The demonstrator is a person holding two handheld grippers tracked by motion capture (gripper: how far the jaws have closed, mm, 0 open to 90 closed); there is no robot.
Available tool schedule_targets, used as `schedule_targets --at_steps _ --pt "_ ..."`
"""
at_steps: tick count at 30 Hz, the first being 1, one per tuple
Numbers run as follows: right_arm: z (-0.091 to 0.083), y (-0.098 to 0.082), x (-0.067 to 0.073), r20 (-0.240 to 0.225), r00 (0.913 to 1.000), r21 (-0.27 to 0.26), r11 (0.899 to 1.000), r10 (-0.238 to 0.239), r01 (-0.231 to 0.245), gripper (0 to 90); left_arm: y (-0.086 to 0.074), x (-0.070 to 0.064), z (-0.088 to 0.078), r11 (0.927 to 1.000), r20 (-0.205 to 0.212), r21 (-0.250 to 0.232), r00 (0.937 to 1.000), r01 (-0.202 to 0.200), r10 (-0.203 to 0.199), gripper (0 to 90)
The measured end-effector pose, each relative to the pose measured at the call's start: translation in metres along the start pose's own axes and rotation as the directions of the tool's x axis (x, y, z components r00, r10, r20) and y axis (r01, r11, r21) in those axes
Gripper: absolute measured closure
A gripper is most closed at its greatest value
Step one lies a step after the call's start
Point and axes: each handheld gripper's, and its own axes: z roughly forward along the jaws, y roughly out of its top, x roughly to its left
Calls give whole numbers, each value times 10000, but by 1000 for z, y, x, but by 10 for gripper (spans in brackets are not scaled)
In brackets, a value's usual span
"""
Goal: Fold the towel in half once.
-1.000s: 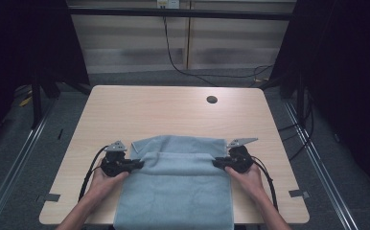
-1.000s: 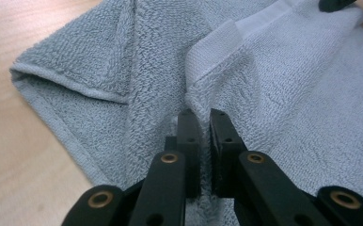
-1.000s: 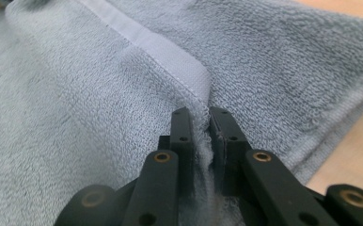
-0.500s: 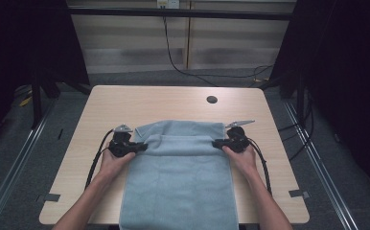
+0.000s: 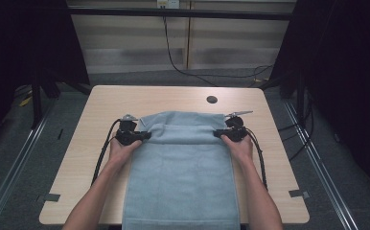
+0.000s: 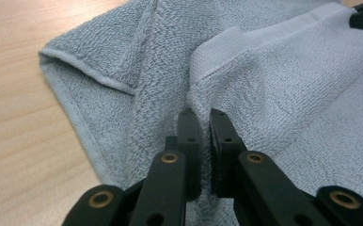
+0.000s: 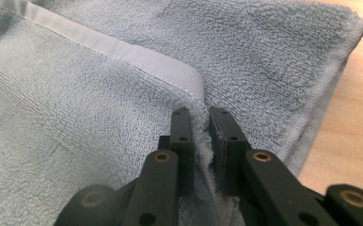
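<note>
A light wooden table (image 5: 173, 98) stood on a grey floor, its far half bare except for a small dark round hole (image 5: 212, 99) set into the top near the far edge, right of centre. A pale blue towel (image 5: 180, 177) covered the middle of the table's near half and ran over the near edge; its far end was doubled, an upper layer with a smooth woven band (image 5: 183, 128) lying across a lower layer that reached a little farther toward the far side. The person's forearms came in from the near edge, one along each long side of the towel. The left hand (image 5: 118, 152) held the left gripper (image 5: 144, 135) at the towel's left edge, and in the left gripper view its two black jaws were pressed together on a pinch of the terry cloth (image 6: 283, 94) just below the banded corner, with bare wood to the left. The right hand (image 5: 239, 146) held the right gripper (image 5: 220, 134) at the towel's right edge, level with the left one; in the right gripper view its jaws pinched the upper layer's corner (image 7: 76, 108) right where the band ended, with a strip of wood at the far right. A black cable trailed from each gripper back along the table beside each arm.
</note>
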Motion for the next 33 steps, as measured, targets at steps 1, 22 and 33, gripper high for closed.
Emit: schedule_targets --at_steps 1,22,33 --pt "-1 -1 0 -58 10000 -61 10000 37 -37 807 0 0 -2 10000 -14 1 10000 28 -28 845" --pt "-134 57 30 -1274 9827 -4175 9060 -1342 696 807 76 -53 -142 9212 768 -3422 9716 -1851 2238 845" --pt "-193 47 70 -1646 9541 -4984 8558 -2502 1385 808 54 -92 -203 8757 1400 -4362 9457 -2071 2934 844"
